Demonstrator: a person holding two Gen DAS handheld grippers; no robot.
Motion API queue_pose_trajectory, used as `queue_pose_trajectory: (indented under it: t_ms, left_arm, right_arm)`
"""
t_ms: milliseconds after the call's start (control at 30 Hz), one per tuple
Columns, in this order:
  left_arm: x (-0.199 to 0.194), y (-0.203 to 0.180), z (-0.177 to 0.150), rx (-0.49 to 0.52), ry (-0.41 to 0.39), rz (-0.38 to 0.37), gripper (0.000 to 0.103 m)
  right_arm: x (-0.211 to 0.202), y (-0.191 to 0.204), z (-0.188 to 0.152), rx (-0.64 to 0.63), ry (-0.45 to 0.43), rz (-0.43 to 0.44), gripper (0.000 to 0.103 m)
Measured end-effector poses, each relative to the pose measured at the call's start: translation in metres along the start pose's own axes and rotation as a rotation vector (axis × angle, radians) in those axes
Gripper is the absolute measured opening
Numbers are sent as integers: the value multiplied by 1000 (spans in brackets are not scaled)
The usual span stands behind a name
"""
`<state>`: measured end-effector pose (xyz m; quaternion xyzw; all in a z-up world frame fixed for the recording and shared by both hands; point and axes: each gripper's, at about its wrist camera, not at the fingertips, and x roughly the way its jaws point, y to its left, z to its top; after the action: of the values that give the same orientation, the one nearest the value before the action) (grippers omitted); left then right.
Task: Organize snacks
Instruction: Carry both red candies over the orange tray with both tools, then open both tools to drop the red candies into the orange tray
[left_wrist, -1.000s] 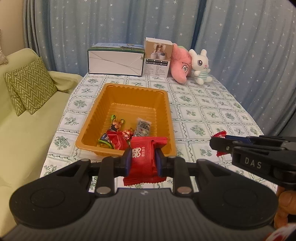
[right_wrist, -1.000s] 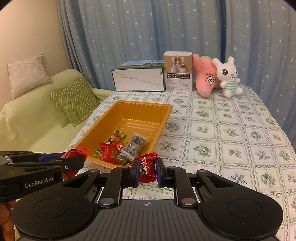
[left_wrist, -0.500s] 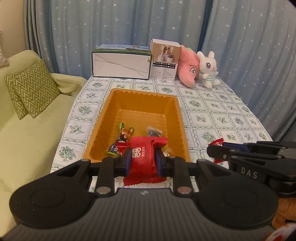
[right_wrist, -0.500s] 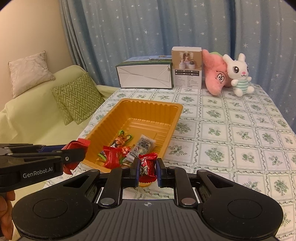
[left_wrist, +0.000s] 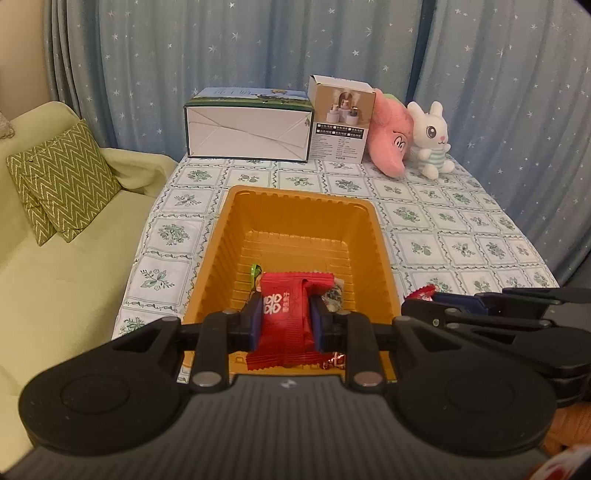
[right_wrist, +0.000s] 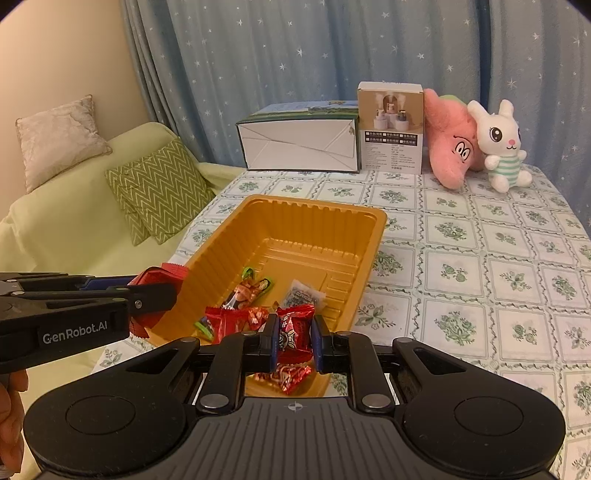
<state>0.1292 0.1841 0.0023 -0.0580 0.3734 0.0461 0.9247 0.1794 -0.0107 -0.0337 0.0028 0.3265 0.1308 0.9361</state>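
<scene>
Both grippers hang over the near end of the ribbed orange plastic tray (right_wrist: 373, 221) on the counter, apparently to drop their loads among the wrappers inside: left gripper (left_wrist: 286, 317) jaws clamp a flat crinkly red packet (left_wrist: 284, 310), right gripper (right_wrist: 294, 339) jaws pinch a glossy red candy (right_wrist: 293, 328)
</scene>
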Motion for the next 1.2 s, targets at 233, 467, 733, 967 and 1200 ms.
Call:
queue_pose_trajectory:
  t_ms: [233,467,733,967,1200]
  left_arm:
    - [14,6,8,3,8,1,24]
    - [31,11,20,13,20,-3,24]
    - [58,14,35,32,39,-2,24]
    - [82,19,44,36,57,-5,24]
    - [103,22,48,44,78,-9,24]
  right_arm:
    - [17,-5,7,8,8,9,18]
    - [32,-9,15,5,12,18,18]
    - [51,-15,27,-10,28,6,18]
    - [66,-20,35,-15,37,7,18]
    - [76,-27,38,-9,43,2,18]
